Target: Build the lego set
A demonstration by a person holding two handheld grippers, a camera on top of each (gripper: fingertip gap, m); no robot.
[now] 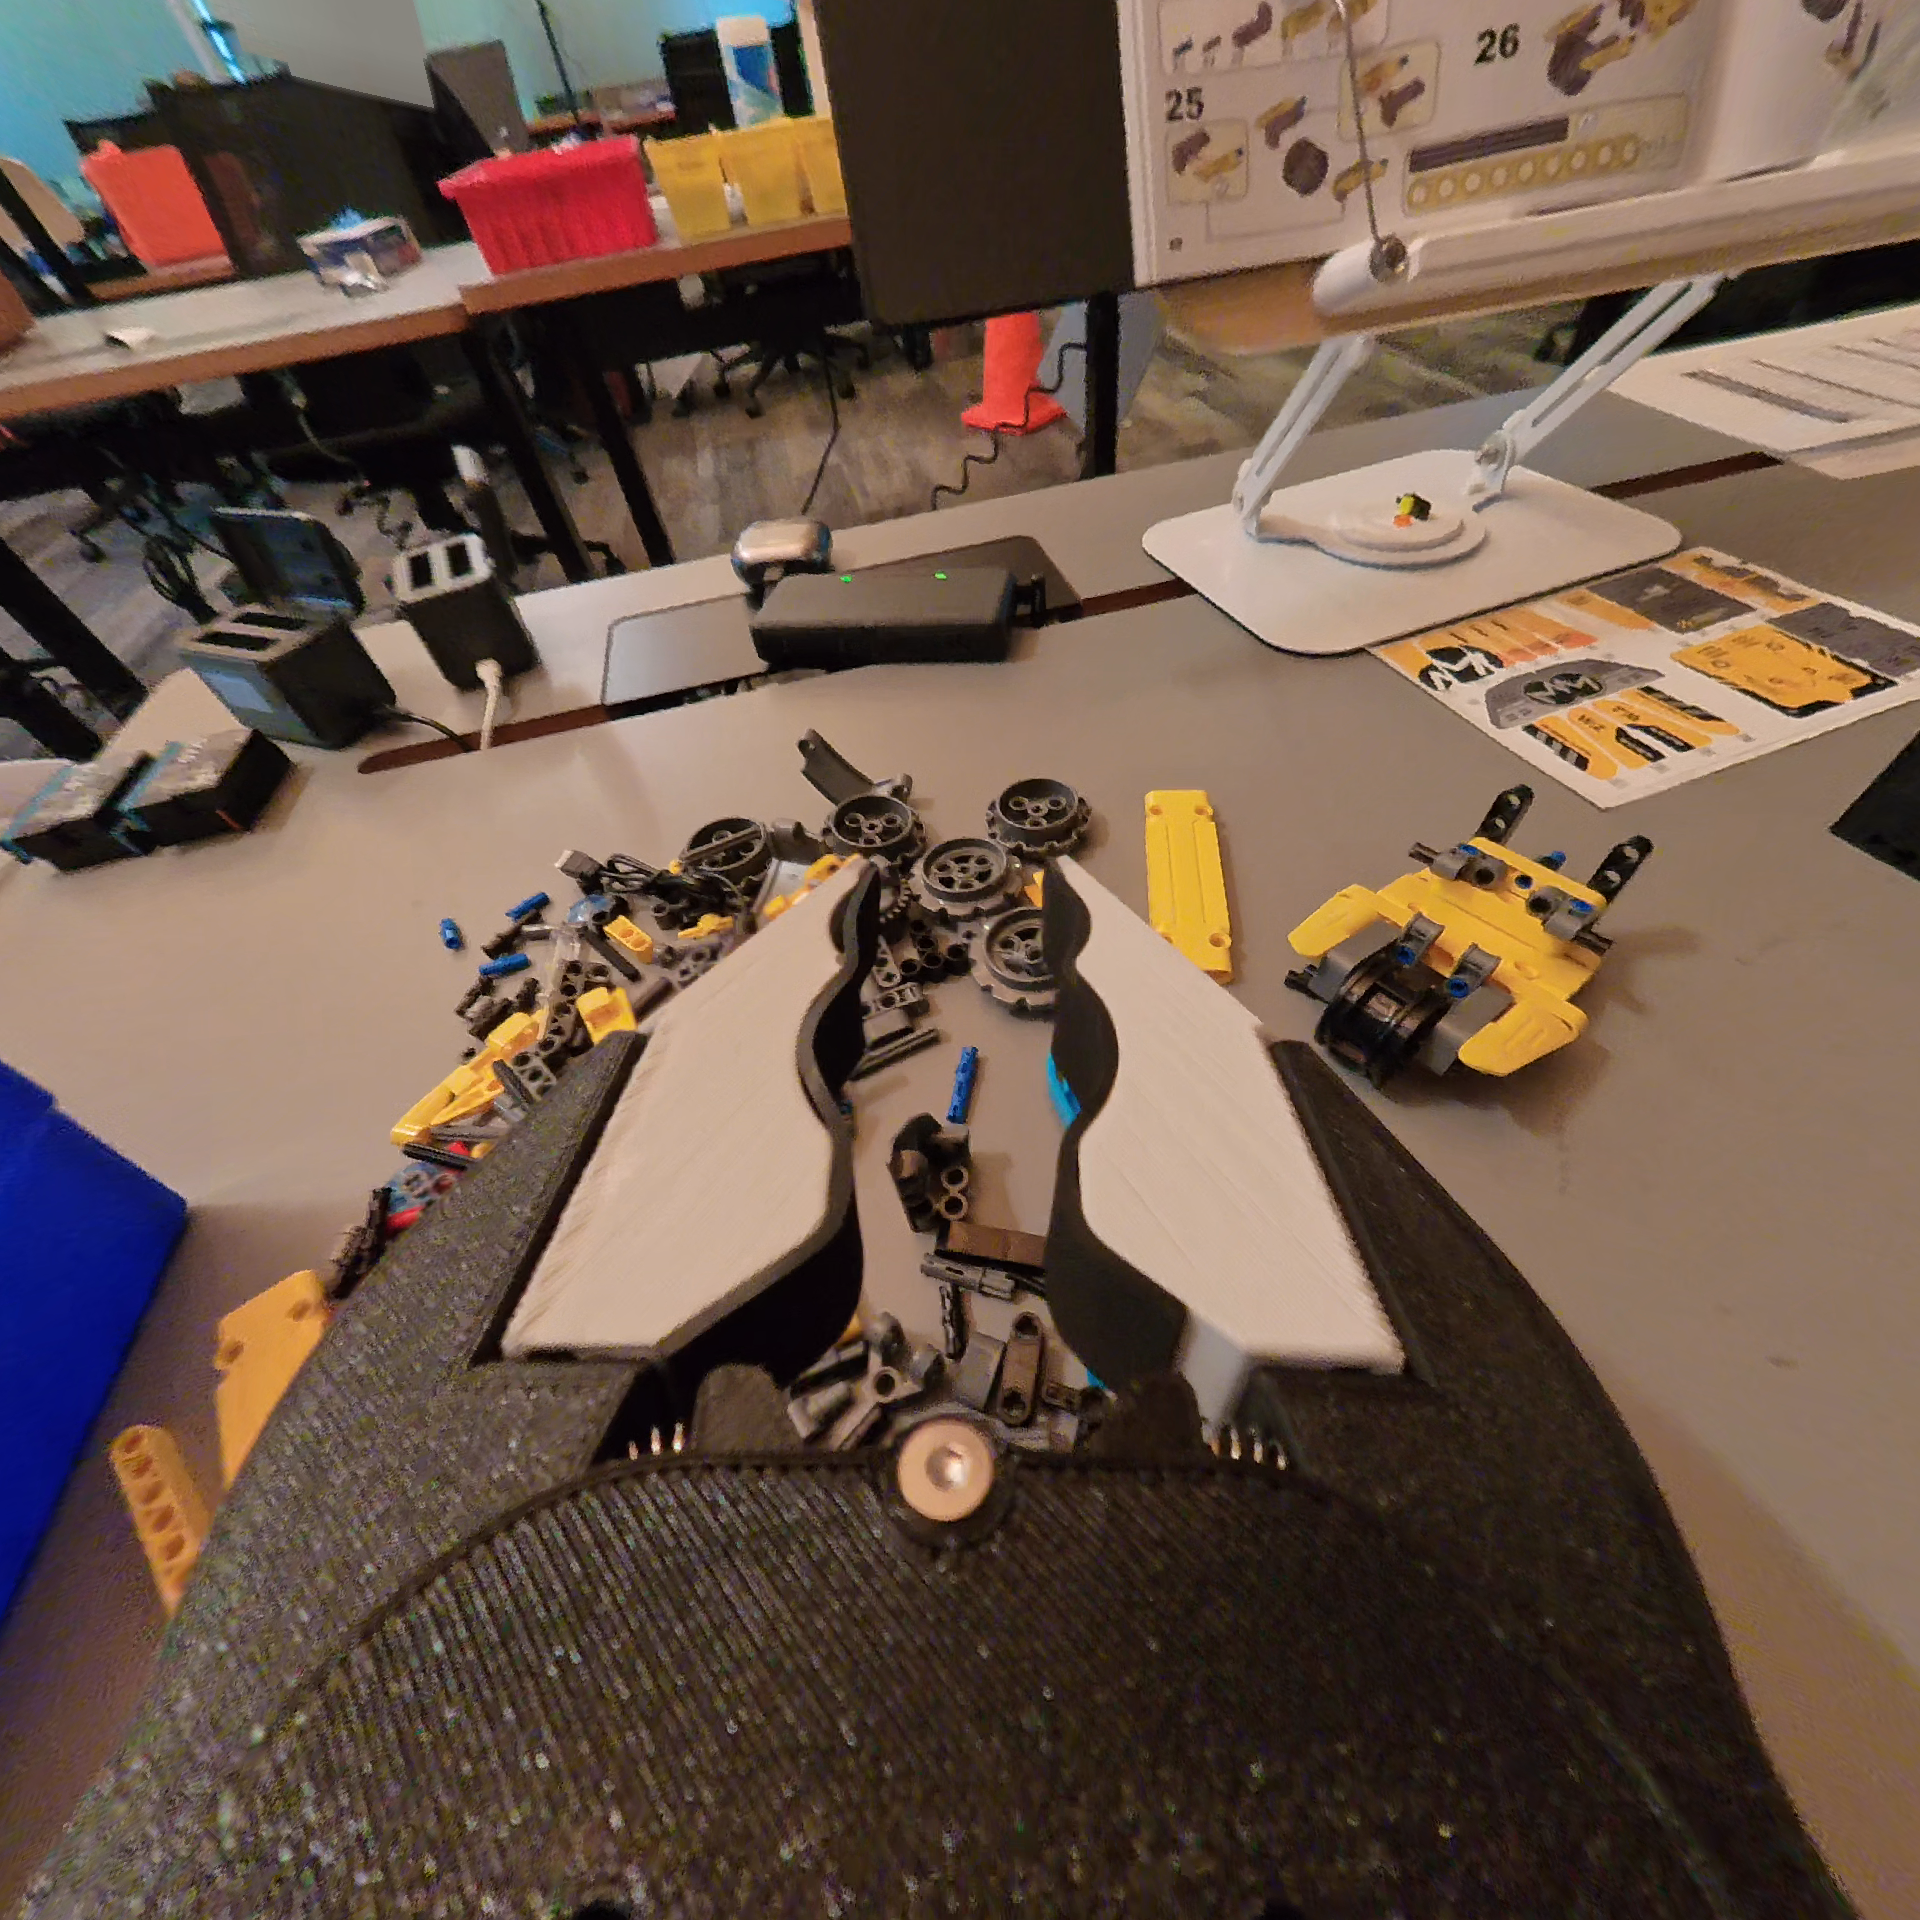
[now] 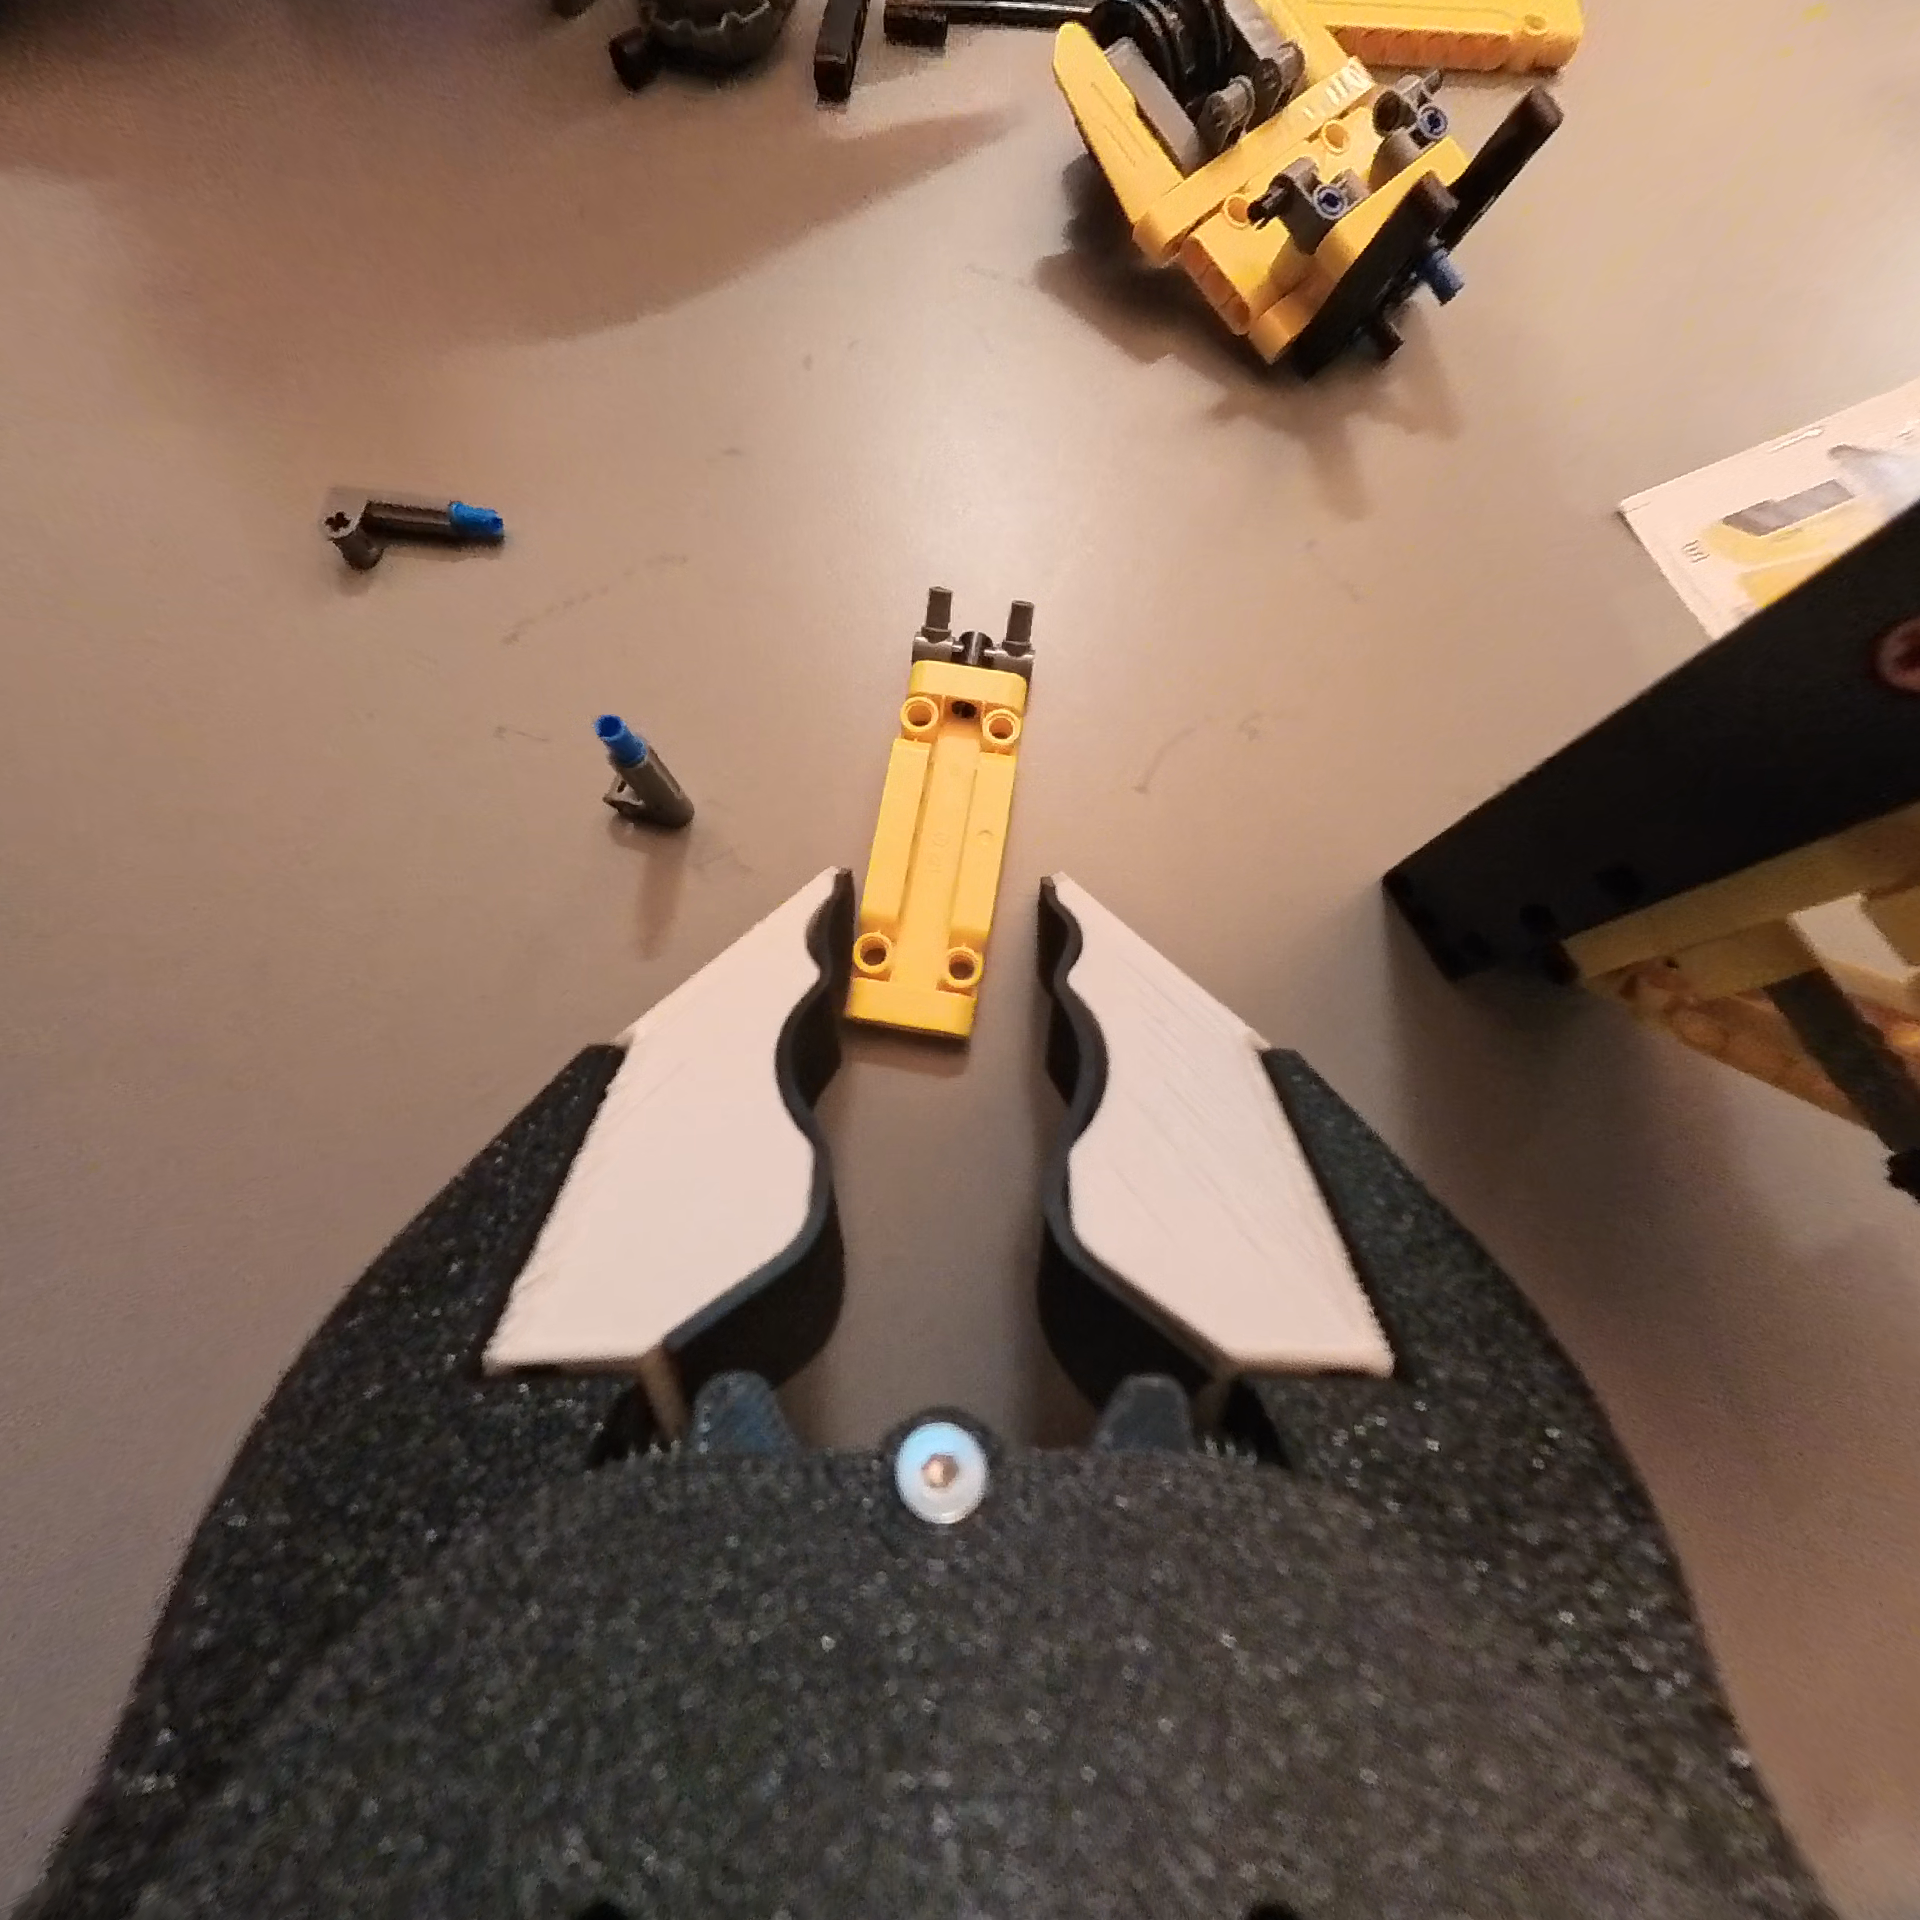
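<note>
My left gripper (image 1: 961, 868) is open and empty above a heap of loose building-toy parts (image 1: 665, 935) on the grey table (image 1: 1558, 1247), with several dark wheels (image 1: 966, 873) near its tips and a blue pin (image 1: 963, 1084) between its fingers. A part-built yellow and black model (image 1: 1444, 961) lies to its right, beside a flat yellow panel (image 1: 1188, 883). My right gripper (image 2: 940, 883) is open and empty. A yellow panel with dark connectors at its far end (image 2: 940, 842) lies on the table with its near end between the fingertips. The model also shows in the right wrist view (image 2: 1299, 177).
Two small grey connectors with blue pins (image 2: 644, 774) (image 2: 416, 525) lie left of the right gripper. A black and yellow block (image 2: 1683, 821) stands at its right. A white stand base (image 1: 1413, 551), a sticker sheet (image 1: 1652, 665), a black box (image 1: 883, 618) and chargers (image 1: 291, 665) sit farther back.
</note>
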